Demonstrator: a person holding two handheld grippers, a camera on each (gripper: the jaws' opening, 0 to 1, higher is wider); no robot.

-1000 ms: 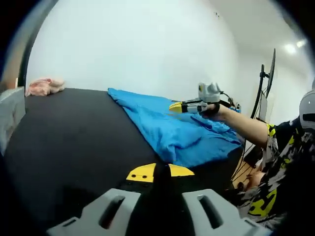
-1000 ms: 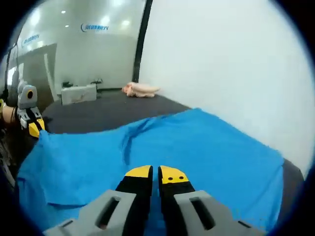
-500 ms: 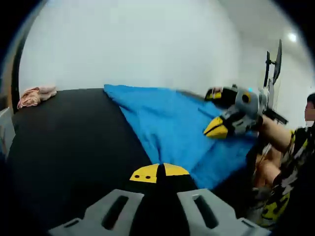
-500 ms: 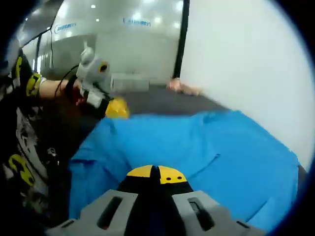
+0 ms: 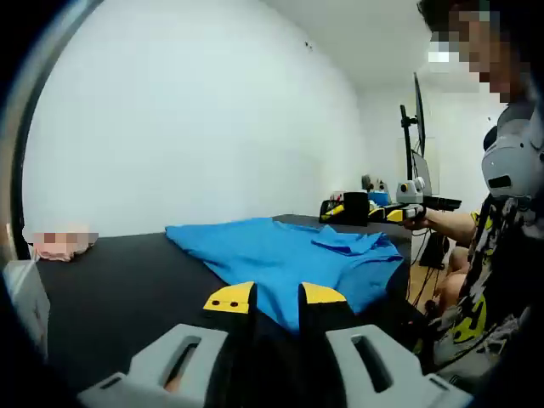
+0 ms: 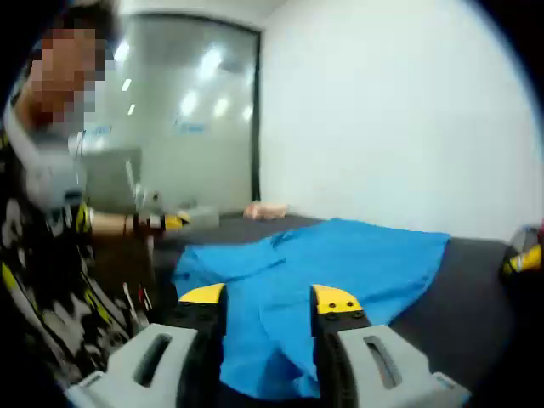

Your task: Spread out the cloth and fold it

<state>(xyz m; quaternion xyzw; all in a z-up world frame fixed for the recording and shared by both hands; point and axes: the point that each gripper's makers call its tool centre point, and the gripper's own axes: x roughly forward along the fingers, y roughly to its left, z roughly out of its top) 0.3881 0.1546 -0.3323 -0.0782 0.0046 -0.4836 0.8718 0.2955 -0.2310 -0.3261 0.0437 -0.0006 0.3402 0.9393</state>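
Lying rumpled on the black table (image 5: 110, 280), the blue cloth (image 5: 280, 255) is stretching away from both tools, with loose folds bunching along its edge nearest the person (image 5: 501, 255). In the left gripper view, the left gripper (image 5: 274, 297) is hovering low with its yellow-tipped jaws parted and nothing between them; the cloth's near edge is sitting just ahead of the tips and running off toward the right, where the other tool is showing beyond the far folds. In the right gripper view, the right gripper (image 6: 269, 299) is likewise standing open and empty, and the cloth (image 6: 331, 263) is lying directly in front of and partly beneath its jaws, its long axis running away toward the far end of the table. A pinkish bundle (image 5: 61, 244) is resting well apart at the far edge. Judging from this, the spreading step is not yet done: the cloth is still creased and folded over itself. The right gripper is appearing the nearer of the two to fabric, so the coming grasp is probably turning on dropping onto that near hem while the left takes the edge just ahead of it.
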